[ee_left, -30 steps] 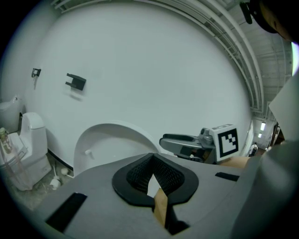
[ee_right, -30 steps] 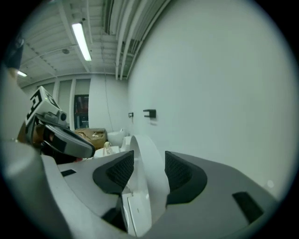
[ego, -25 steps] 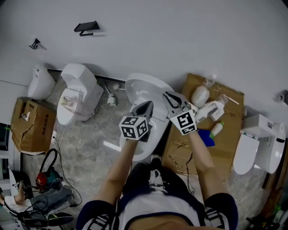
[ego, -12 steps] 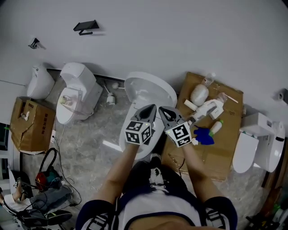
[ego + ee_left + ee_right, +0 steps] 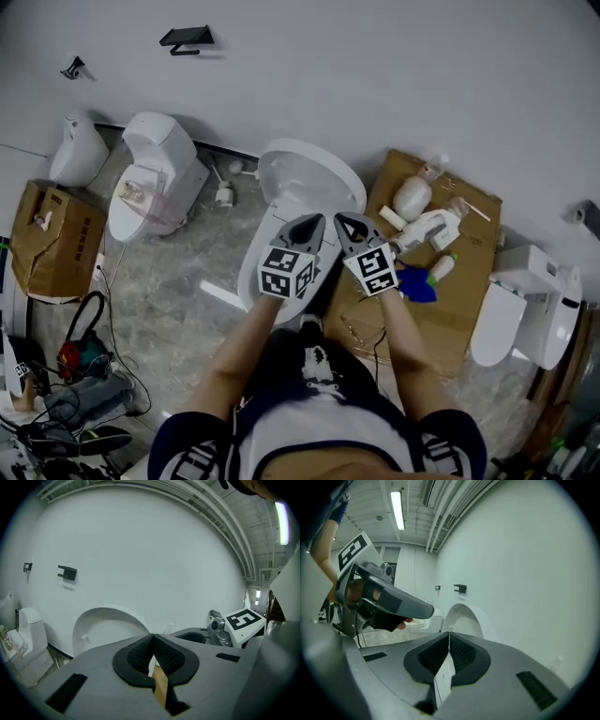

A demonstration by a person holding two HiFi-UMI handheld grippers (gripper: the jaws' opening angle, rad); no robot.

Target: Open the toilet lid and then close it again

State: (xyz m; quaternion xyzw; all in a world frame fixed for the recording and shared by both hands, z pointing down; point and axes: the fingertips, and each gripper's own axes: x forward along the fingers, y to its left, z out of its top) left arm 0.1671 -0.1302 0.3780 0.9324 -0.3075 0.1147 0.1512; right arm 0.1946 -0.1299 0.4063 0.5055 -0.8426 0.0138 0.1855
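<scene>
Toilet lid [image 5: 314,178] upright, just beyond closed left claw [image 5: 312,222], right claw [image 5: 342,221]

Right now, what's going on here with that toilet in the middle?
A person stands over a white toilet with a claw in each hand. The toilet lid is up, leaning back toward the wall. The left claw and right claw hang side by side above the bowl. Both are shut and empty, and neither touches the lid. So the lid is open and not yet closed again.
</scene>
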